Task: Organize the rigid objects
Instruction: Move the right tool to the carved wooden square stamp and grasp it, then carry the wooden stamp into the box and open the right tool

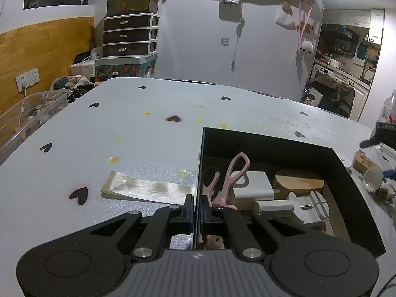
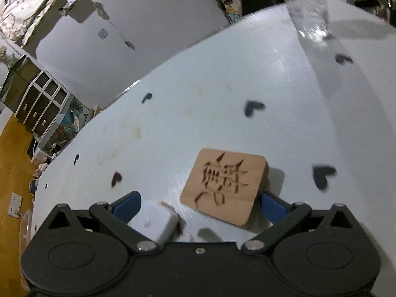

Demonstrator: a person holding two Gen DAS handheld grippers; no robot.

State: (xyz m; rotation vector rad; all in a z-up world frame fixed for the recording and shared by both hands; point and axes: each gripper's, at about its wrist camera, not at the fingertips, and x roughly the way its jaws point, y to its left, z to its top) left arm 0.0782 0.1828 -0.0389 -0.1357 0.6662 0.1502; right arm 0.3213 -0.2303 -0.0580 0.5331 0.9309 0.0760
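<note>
Two grippers, mine, over a white table (image 1: 148, 128) printed with black hearts.

Left gripper (image 1: 197, 212): jaws together, clamped on the near left wall of a black box (image 1: 272, 143), one finger outside the wall, one inside. Box contents: pink scissors (image 1: 230, 178) leaning against that wall just ahead of my inner finger; a white block (image 1: 252, 185); a wooden piece (image 1: 299, 184); a white plug (image 1: 272, 206); a white ribbed part (image 1: 311, 205). A strip of tape (image 1: 148, 188) lies on the table left of the box, beside my outer finger.

Right gripper (image 2: 200, 203): jaws wide apart, holding nothing. A carved wooden block (image 2: 225, 185) lies flat between them, nearer the right finger (image 2: 272, 203); whether it touches, I cannot tell. A small white cube (image 2: 156, 222) sits by the left finger. A clear bottle (image 2: 307, 7) stands well beyond, at the table's far edge.
</note>
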